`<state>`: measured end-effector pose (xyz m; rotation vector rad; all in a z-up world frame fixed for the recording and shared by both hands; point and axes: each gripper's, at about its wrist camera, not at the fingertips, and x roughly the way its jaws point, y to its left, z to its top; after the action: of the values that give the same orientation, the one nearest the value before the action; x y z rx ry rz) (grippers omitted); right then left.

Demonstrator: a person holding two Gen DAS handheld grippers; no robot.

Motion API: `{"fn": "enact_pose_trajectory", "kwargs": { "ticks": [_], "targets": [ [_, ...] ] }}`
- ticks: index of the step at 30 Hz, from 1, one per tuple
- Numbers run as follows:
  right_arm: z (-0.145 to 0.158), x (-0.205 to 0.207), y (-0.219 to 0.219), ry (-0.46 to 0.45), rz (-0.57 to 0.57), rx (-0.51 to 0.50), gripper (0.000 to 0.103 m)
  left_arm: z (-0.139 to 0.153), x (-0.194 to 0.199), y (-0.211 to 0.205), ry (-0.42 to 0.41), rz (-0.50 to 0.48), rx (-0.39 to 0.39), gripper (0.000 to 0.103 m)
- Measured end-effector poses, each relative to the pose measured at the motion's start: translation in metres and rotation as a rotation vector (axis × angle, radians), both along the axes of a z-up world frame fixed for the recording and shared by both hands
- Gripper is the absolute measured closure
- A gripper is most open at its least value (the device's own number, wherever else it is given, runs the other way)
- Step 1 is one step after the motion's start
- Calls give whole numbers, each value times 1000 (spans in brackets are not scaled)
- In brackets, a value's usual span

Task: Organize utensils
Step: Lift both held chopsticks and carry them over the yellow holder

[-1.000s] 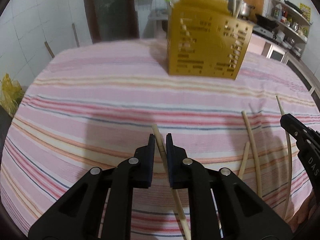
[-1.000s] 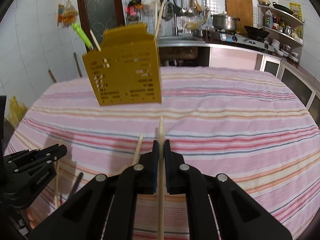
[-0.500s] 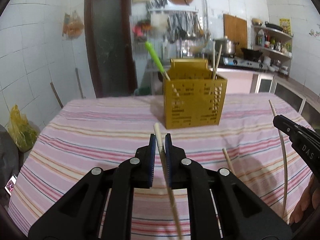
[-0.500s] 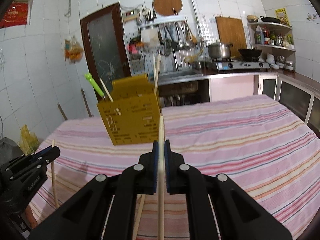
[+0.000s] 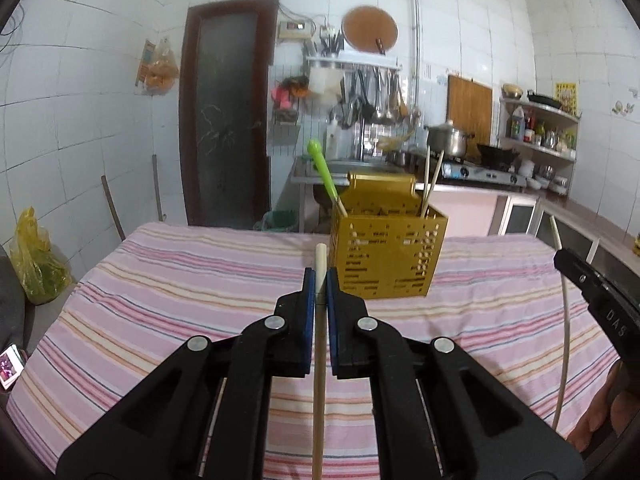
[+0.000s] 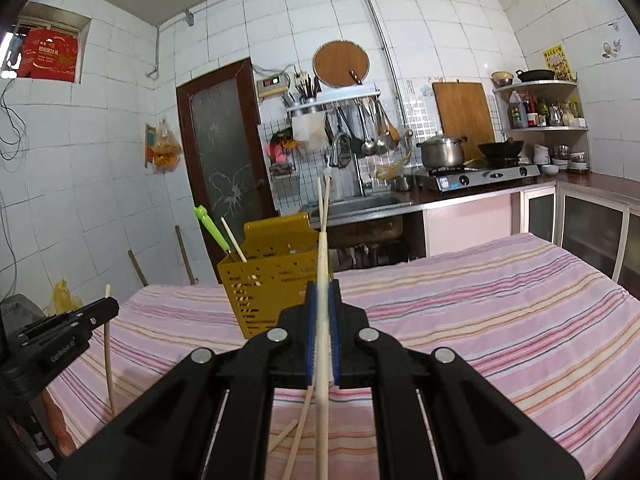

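Left wrist view: the left gripper [image 5: 321, 280] has its jaws clamped on a pale wooden chopstick [image 5: 319, 380], held above a table with a pink striped cloth [image 5: 160, 300]. Ahead stands a yellow perforated utensil holder [image 5: 386, 256] with a green-handled utensil [image 5: 324, 176] and chopsticks in it. The right gripper [image 5: 560, 258] shows at the right edge.

Right wrist view: the right gripper [image 6: 322, 292] is closed on another chopstick [image 6: 322, 320], pointing toward the holder. Two loose chopsticks [image 6: 298, 428] lie on the cloth below.
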<state>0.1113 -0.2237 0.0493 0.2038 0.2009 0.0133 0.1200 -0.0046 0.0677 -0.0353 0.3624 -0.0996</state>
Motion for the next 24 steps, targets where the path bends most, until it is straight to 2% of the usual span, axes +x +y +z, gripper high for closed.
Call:
{"fn": "enact_pose_trajectory", "kwargs": {
  "ticks": [9,24],
  "targets": [
    [9,-18,-3,-109,-10,-9,97,8,-7,9,-38,-1,-28,98],
    [4,-15,-4,-80,-1,-1,97,9,-3,19,-41,10,-49,98]
  ]
}}
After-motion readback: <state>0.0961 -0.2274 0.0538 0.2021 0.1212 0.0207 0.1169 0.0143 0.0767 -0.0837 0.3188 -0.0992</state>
